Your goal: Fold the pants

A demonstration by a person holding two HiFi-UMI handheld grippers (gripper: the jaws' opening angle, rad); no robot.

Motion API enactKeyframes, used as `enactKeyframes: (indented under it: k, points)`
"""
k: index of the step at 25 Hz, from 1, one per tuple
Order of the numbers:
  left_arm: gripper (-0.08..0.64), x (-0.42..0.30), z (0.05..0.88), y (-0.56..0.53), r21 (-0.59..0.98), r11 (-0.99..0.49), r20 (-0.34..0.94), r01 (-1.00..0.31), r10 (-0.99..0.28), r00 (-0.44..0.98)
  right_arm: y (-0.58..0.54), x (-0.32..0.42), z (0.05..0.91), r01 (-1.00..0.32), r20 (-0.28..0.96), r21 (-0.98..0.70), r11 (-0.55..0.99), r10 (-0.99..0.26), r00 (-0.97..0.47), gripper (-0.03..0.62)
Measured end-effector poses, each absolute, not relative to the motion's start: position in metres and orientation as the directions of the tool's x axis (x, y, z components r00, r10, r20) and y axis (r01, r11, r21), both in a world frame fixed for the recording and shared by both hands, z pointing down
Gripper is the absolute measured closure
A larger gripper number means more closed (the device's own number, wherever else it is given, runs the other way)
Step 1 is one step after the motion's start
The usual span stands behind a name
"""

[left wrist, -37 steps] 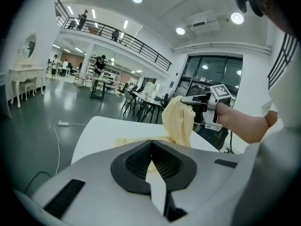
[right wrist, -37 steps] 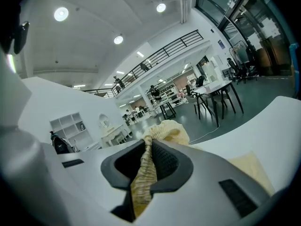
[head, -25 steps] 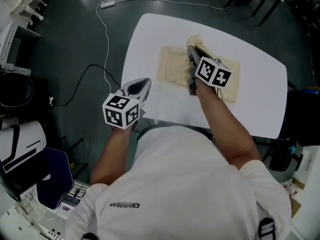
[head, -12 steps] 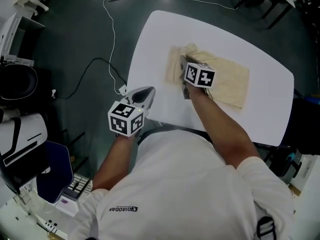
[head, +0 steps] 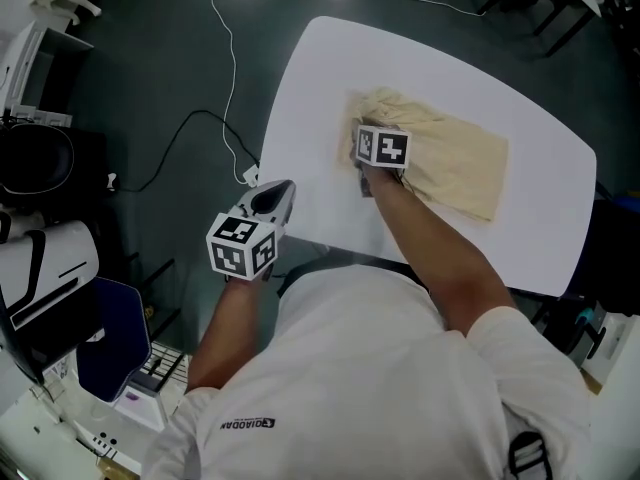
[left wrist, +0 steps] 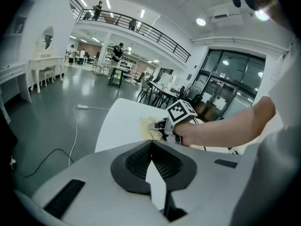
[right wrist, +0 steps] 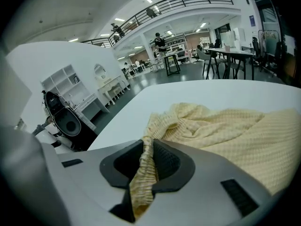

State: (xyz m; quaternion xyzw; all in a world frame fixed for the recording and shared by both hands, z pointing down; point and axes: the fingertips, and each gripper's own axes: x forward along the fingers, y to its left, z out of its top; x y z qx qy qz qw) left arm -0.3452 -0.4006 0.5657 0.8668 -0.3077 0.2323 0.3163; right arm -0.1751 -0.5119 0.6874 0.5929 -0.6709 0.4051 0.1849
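Tabletop: a white tabletop (head: 320,88) with rounded corners, standing on a dark grey floor (head: 140,78).
Pants: pale yellow, waffle-textured cloth pants (head: 455,163) lie around the middle of the tabletop. They are spread fairly flat toward the right and rumpled into a raised bunch at the left end.
Right gripper: the right gripper (right wrist: 146,146) sits at the left end of the pants, angled down at the cloth, its marker cube on top in the head view.
Right fingers: a gathered, elastic-looking band of the pants runs up between the two dark ribbed fingers (right wrist: 165,160) and fills the narrow gap. The fingers have just been easing apart, yet both still press the band.
Left gripper: the left gripper (head: 281,192) hovers at the near left edge of the tabletop, well apart from the pants, pointing toward the right gripper.
Left fingers: brought together so that the tips meet, with nothing between them.
Person: a white T-shirt (head: 380,368) fills the near part of the head view, and the bare right forearm reaches across the near edge to the pants.
Floor: a thin white cable (head: 226,88) trails over the floor left of the tabletop.
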Motion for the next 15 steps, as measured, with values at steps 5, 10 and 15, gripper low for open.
enactKeyframes:
  k: [5, 10, 15]
  points:
    - [0.532, -0.342, 0.567, -0.395, 0.413, -0.608, 0.598, -0.678, -0.380, 0.706, -0.513, -0.180, 0.696, -0.943, 0.743, -0.333, -0.006, -0.618, -0.259, 0.491]
    - [0.532, -0.338, 0.562, -0.395, 0.409, -0.619, 0.590, -0.671, -0.382, 0.712, -0.515, -0.181, 0.699, -0.929, 0.747, -0.369, 0.003, -0.594, -0.299, 0.491]
    - [0.532, -0.335, 0.555, -0.395, 0.400, -0.632, 0.582, -0.664, -0.385, 0.716, -0.515, -0.188, 0.696, -0.907, 0.747, -0.419, 0.044, -0.551, -0.372, 0.437]
